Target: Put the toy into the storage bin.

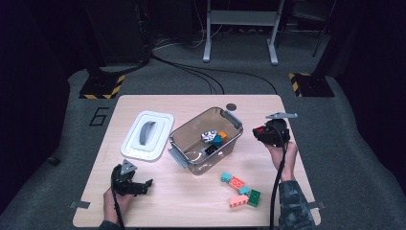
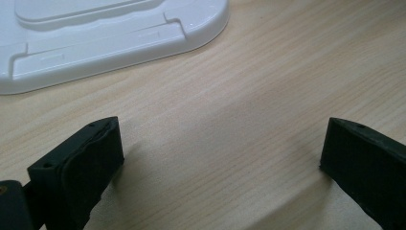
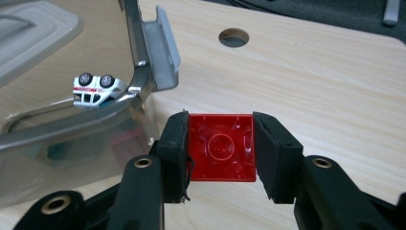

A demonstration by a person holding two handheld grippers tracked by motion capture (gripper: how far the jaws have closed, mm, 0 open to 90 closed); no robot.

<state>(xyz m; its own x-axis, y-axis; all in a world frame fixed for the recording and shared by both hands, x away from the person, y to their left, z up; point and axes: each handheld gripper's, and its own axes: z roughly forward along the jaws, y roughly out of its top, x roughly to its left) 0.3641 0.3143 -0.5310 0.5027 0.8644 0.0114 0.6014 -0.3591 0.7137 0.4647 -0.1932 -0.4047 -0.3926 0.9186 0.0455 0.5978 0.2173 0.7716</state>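
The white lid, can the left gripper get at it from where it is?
Probably yes: the left gripper is open, and bare table lies between it and the white lid.

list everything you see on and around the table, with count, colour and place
clear plastic storage bin: 1, smoky transparent, table centre
white bin lid: 1, white, grey handle, left of bin
toys in bin: several, including a white toy car, orange and teal pieces
loose building bricks: about five, teal, red, pink, green, front right
red square brick: 1, between right jaws
wooden table: 1, light wood
left gripper: 1, black, open, front left
right gripper: 1, black, shut on brick
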